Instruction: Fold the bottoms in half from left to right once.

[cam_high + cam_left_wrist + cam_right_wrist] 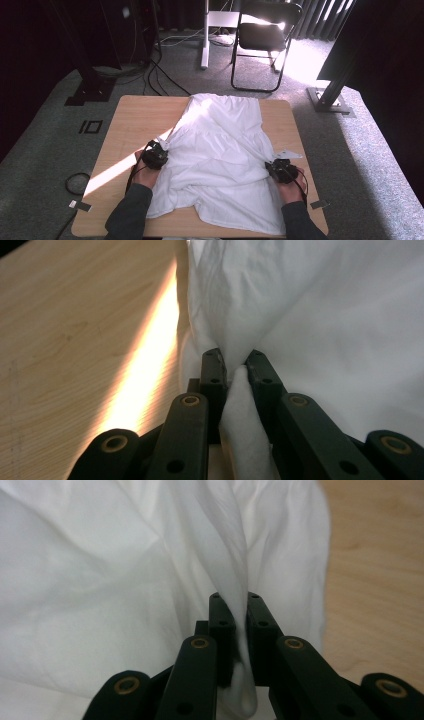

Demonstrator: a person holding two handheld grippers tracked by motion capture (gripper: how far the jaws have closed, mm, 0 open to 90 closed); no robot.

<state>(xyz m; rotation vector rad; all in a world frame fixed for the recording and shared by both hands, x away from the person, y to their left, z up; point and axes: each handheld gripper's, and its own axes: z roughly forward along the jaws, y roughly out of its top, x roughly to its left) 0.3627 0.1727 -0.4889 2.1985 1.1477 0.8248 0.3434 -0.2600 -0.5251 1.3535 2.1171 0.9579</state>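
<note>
A white garment [220,150] lies rumpled over the middle and right of the wooden table [135,117]. At its left edge sits my left gripper [158,153], shut on a bunched fold of the white garment [280,305]; the cloth is pinched between the black jaws of my left gripper [235,362]. On the garment's right edge my right gripper [278,169] is likewise shut on a twisted fold of the white garment [100,570], which runs between the jaws of my right gripper [235,600]. Both folds pull up taut from the table.
A black folding chair [262,40] stands beyond the table's far edge, with cables [160,75] on the grey carpet. A black stand base [330,100] sits at the far right. A sunlit stripe [112,172] crosses the bare wood on the left.
</note>
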